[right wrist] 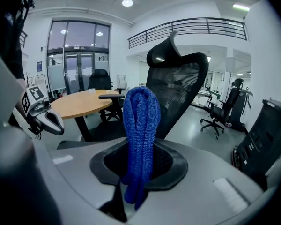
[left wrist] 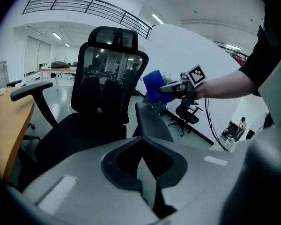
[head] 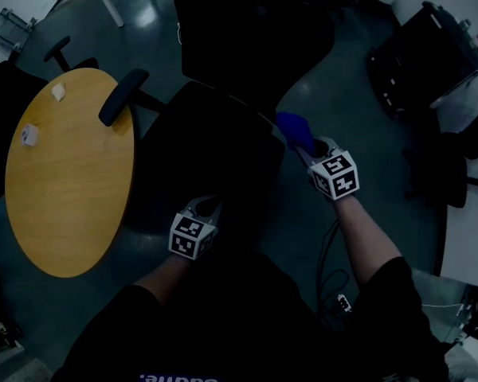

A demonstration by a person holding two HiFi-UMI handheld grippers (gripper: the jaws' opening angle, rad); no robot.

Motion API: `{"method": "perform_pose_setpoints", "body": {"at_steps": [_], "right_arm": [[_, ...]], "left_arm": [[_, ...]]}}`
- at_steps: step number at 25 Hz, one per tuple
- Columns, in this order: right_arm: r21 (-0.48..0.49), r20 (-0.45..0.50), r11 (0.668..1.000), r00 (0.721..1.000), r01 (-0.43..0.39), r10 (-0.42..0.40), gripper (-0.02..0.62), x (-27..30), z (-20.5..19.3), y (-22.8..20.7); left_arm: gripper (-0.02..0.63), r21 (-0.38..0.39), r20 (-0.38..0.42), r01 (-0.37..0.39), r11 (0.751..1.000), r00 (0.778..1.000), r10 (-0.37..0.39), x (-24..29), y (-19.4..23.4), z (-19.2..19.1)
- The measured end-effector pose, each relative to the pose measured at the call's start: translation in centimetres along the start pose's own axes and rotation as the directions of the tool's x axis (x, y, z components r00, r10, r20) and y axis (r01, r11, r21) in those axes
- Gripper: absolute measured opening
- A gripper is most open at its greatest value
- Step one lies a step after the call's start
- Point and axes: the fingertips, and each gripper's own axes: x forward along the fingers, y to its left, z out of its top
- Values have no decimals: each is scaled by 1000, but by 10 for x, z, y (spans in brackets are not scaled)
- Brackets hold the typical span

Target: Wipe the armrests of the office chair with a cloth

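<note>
The black office chair (head: 215, 153) stands in front of me, its mesh back (left wrist: 107, 74) upright. Its left armrest (head: 121, 95) lies beside the round table. The right armrest (left wrist: 152, 121) runs toward the blue cloth (head: 296, 130). My right gripper (head: 315, 148) is shut on that folded cloth (right wrist: 140, 121), which hangs just above the right armrest's far end; whether it touches, I cannot tell. My left gripper (head: 207, 207) hovers over the seat's front with its jaws together and nothing held (left wrist: 147, 172). The far armrest (right wrist: 111, 96) shows behind the cloth.
A round wooden table (head: 68, 173) with small white objects stands close on the left. Another black chair (head: 470, 157) and a black case (head: 426, 54) are on the right. A cable (head: 327, 253) trails on the floor by my right arm.
</note>
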Motion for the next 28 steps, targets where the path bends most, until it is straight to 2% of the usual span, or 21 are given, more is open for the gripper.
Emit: {"method": "perform_pose_setpoints", "body": {"at_steps": [5, 8, 12, 15, 18, 23, 28], "right_arm": [[-111, -50, 993, 998, -45, 40, 89, 45, 9, 8], [-181, -83, 980, 995, -78, 64, 89, 71, 17, 18], [-298, -160, 942, 981, -152, 108, 89, 96, 16, 39], [-346, -208, 910, 964, -229, 164, 89, 104, 11, 63], [-347, -226, 894, 950, -285, 216, 89, 104, 3, 89], [-247, -184, 923, 949, -295, 254, 89, 99, -2, 113], [-231, -163, 911, 936, -343, 311, 89, 85, -5, 150]], "left_arm": [[14, -37, -26, 30, 999, 999, -31, 12, -8, -22], [14, -62, -11, 48, 997, 999, -49, 15, -11, -27], [14, -67, -8, 61, 996, 998, -62, 16, -11, -30], [14, -80, -13, 64, 995, 998, -65, 12, -9, -33], [14, -93, -21, 69, 993, 997, -71, 12, -9, -38], [14, -90, -14, 94, 992, 995, -95, 14, -13, -41], [14, -79, -15, 100, 992, 995, -102, 13, -12, -41]]}}
